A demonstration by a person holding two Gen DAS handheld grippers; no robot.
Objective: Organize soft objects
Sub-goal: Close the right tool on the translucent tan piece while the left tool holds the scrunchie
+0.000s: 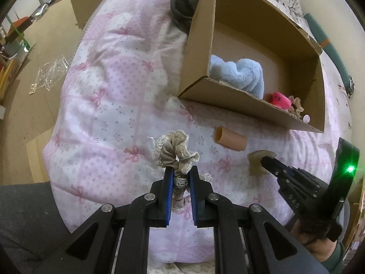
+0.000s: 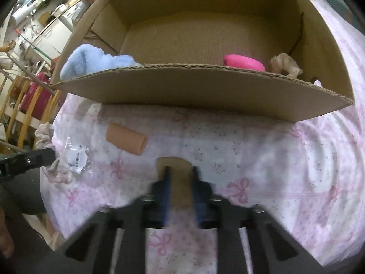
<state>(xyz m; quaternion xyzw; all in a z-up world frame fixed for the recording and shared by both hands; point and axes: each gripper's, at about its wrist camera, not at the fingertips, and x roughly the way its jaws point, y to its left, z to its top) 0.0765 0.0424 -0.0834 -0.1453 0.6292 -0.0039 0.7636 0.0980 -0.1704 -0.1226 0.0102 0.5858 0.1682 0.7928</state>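
Note:
My left gripper (image 1: 180, 171) is shut on a beige lace scrunchie (image 1: 174, 151) above the pink quilt (image 1: 109, 86); both show at the left of the right wrist view (image 2: 49, 153). My right gripper (image 2: 179, 171) is shut on a tan sponge piece (image 2: 174, 163), also seen in the left wrist view (image 1: 257, 159). A peach foam tube (image 1: 230, 139) (image 2: 126, 138) lies on the quilt before the cardboard box (image 1: 251, 107) (image 2: 200, 89). The box holds a blue fluffy cloth (image 1: 239, 75) (image 2: 95, 60), a pink toy (image 1: 279, 99) (image 2: 243, 62) and another scrunchie (image 1: 295, 106) (image 2: 285, 65).
A crumpled plastic wrapper (image 2: 76, 155) lies on the quilt by the left gripper. A dark garment (image 1: 184, 6) sits behind the box. A teal roll (image 1: 328, 45) lies at the far right. Floor clutter and wooden furniture (image 2: 29, 96) stand beyond the bed's left edge.

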